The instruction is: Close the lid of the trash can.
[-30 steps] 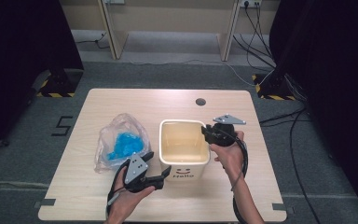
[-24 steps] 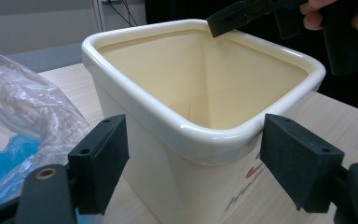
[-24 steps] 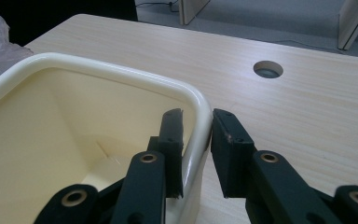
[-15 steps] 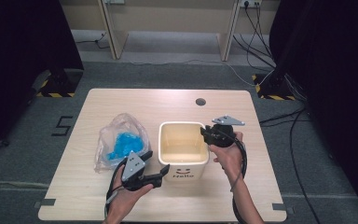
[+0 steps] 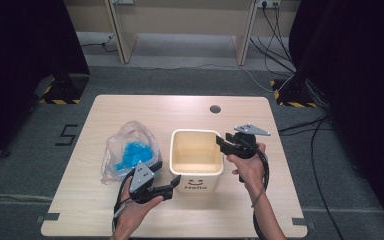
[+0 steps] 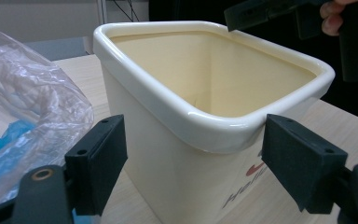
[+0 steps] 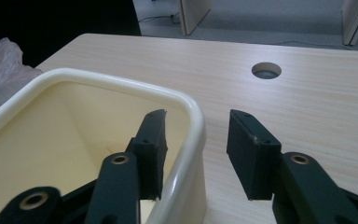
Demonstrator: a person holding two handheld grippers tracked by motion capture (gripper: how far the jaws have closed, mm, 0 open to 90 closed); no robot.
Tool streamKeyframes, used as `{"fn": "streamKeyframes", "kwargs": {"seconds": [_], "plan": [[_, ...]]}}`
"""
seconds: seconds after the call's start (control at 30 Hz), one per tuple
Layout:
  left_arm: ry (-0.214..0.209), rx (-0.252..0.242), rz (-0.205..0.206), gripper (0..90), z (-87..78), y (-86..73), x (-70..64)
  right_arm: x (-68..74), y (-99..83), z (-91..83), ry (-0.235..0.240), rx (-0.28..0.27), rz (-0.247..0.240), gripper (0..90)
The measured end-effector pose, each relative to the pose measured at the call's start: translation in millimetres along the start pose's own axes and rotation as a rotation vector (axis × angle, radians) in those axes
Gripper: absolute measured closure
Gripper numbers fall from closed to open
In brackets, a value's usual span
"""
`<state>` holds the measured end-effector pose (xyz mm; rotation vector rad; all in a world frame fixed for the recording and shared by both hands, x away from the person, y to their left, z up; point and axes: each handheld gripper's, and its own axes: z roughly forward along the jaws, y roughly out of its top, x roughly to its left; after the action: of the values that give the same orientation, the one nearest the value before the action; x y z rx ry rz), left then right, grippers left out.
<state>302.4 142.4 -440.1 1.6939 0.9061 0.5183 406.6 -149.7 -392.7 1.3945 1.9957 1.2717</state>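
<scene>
Cream plastic bin (image 5: pixel 196 159) sits mid-table, stiff, light, glossy-slick; its rolled rim is the hold. Right gripper (image 7: pixel 196 154) straddles that rim, jaws unclenched; left gripper (image 6: pixel 191 168) gapes around the near corner.

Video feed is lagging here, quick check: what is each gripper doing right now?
Left gripper: open, jaws either side of the cream bin's near corner, gripping nothing.
Right gripper: open, jaws straddling the bin's rim, one inside and one outside, not clamped.
</scene>
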Motion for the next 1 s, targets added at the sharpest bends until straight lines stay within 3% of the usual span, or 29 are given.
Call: {"fn": "streamKeyframes", "kwargs": {"seconds": [0.2,0.37,0.47,0.63,1.0], "plan": [[-0.024,0.004,0.003,19.8,-1.1,-1.5,-3.1,-9.0,1.7,-12.4,0.0,-0.035,0.017,46.7],[-0.055,0.018,0.011,18.1,-4.5,-9.8,-6.7,-19.0,-5.3,-24.7,-0.002,-0.032,0.009,38.5],[-0.061,0.033,0.021,17.7,-7.9,-17.8,-8.6,-28.5,-15.5,-34.9,-0.028,-0.035,0.009,37.0],[-0.071,0.043,0.028,17.4,-13.1,-29.7,-8.8,-42.5,-32.4,-45.6,-0.032,-0.042,0.023,34.9],[-0.09,0.105,0.043,15.8,-15.0,-56.1,-3.3,-63.5,-71.8,-55.6,-0.046,-0.026,0.058,28.0]]}}
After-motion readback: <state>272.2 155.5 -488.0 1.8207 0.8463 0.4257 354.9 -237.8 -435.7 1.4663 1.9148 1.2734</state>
